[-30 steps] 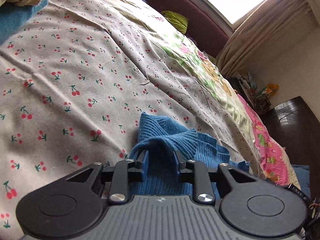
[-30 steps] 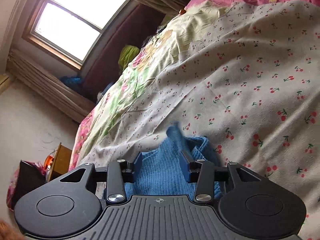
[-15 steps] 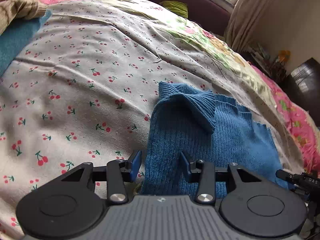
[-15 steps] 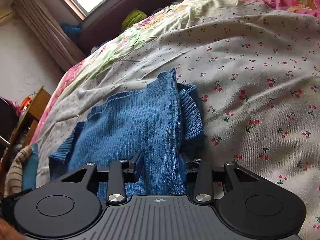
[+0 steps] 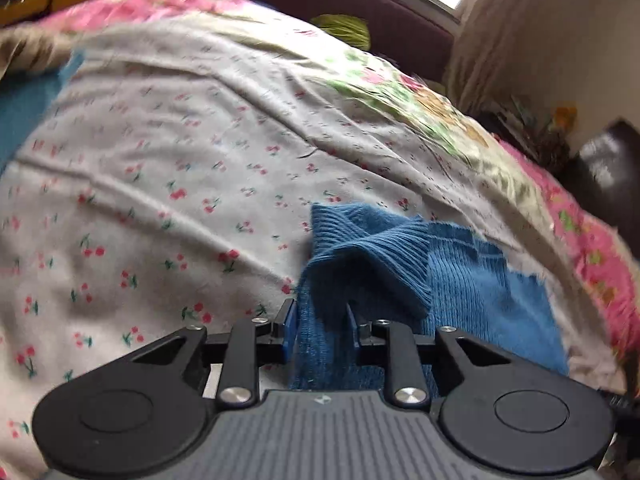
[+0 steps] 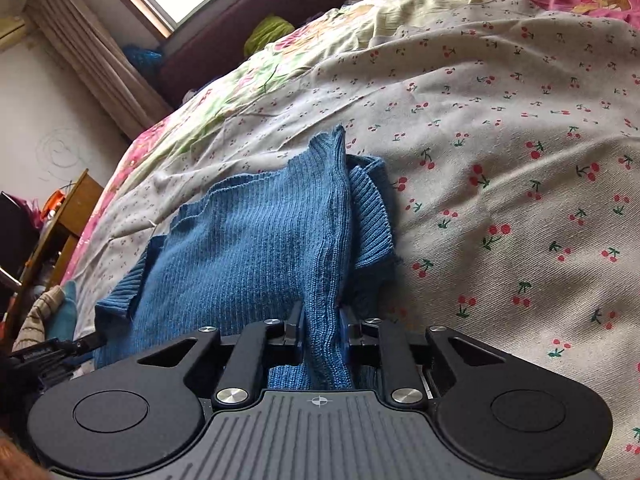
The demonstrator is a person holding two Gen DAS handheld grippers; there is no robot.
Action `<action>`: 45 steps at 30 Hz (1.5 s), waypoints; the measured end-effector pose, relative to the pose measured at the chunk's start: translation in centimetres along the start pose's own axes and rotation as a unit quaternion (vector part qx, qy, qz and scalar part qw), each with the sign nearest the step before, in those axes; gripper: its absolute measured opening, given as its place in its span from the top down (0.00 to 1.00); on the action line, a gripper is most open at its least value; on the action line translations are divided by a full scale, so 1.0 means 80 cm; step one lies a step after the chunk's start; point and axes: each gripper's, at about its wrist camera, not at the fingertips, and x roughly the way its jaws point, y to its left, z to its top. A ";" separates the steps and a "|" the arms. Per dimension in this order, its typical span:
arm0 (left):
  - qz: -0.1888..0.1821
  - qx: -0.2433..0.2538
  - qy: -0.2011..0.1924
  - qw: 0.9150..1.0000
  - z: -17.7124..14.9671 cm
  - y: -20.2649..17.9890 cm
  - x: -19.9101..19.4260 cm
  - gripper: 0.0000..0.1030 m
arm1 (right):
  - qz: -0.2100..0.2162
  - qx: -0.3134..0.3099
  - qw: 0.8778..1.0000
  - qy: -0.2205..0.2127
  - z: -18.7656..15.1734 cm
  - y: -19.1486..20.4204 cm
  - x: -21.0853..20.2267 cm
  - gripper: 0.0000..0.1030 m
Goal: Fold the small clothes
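A small blue ribbed knit sweater (image 6: 256,240) lies on a cherry-print bedsheet (image 6: 500,152). It also shows in the left wrist view (image 5: 460,292), with a ribbed sleeve folded over its body. My left gripper (image 5: 320,330) is shut on the sweater's near edge. My right gripper (image 6: 320,330) is shut on a raised ridge of the sweater's near edge. The tip of the left gripper (image 6: 52,350) shows at the far left of the right wrist view.
A floral quilt (image 6: 248,76) covers the far bed. A dark headboard (image 6: 240,20) with a green cloth (image 6: 266,30) stands under the window. A teal and tan garment pile (image 5: 28,80) lies far left. A wooden stand (image 6: 60,216) is beside the bed.
Both grippers were open half a second ago and have now shut on the sweater's near edge. A second ago they held it bunched; it has since been spread flat on the sheet.
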 end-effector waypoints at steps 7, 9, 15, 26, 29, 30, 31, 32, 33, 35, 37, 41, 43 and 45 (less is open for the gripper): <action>0.033 0.014 -0.009 0.999 0.035 -0.016 0.041 0.59 | 0.009 0.004 1.000 0.002 -0.001 -0.005 -0.005 0.82; 0.023 -0.090 -0.021 0.995 0.049 0.025 0.034 0.59 | 0.013 0.007 1.000 0.003 -0.001 -0.008 -0.006 0.82; 0.041 -0.098 0.014 0.994 0.015 0.064 -0.001 0.56 | 0.014 -0.018 1.000 -0.004 -0.005 0.001 -0.008 0.82; -0.018 -0.080 0.039 0.996 -0.034 0.040 -0.024 0.47 | 0.035 -0.035 0.999 0.007 -0.008 0.014 -0.015 0.79; -0.025 -0.083 0.035 0.996 -0.036 0.046 -0.035 0.42 | 0.036 -0.038 0.999 0.010 -0.009 0.012 -0.014 0.76; -0.026 -0.078 0.038 0.996 -0.039 0.044 -0.035 0.42 | 0.037 -0.036 0.999 0.013 -0.010 0.012 -0.012 0.76; -0.026 -0.071 0.041 0.996 -0.042 0.041 -0.033 0.42 | 0.038 -0.033 0.999 0.015 -0.011 0.012 -0.010 0.76; -0.027 -0.064 0.040 0.997 -0.045 0.037 -0.033 0.42 | 0.039 -0.033 0.999 0.016 -0.012 0.013 -0.009 0.76; -0.029 -0.054 0.039 0.997 -0.046 0.032 -0.033 0.42 | 0.040 -0.035 0.998 0.015 -0.012 0.014 -0.009 0.76; -0.025 -0.036 0.030 0.999 -0.045 0.024 -0.033 0.42 | 0.036 -0.040 0.998 0.012 -0.013 0.015 -0.008 0.77; -0.011 -0.023 0.030 0.999 -0.044 0.018 -0.028 0.49 | 0.026 -0.038 0.999 0.016 -0.012 0.014 -0.003 0.80; -0.024 -0.053 0.055 0.997 -0.041 0.026 -0.012 0.77 | 0.028 -0.018 0.999 0.020 -0.008 0.007 -0.002 0.88; -0.030 -0.064 0.056 0.996 -0.041 0.032 -0.014 0.77 | 0.031 -0.019 0.999 0.015 -0.007 0.006 -0.007 0.88; -0.038 -0.076 0.049 0.995 -0.041 0.037 -0.023 0.79 | 0.032 -0.017 0.999 0.012 -0.007 0.005 -0.011 0.89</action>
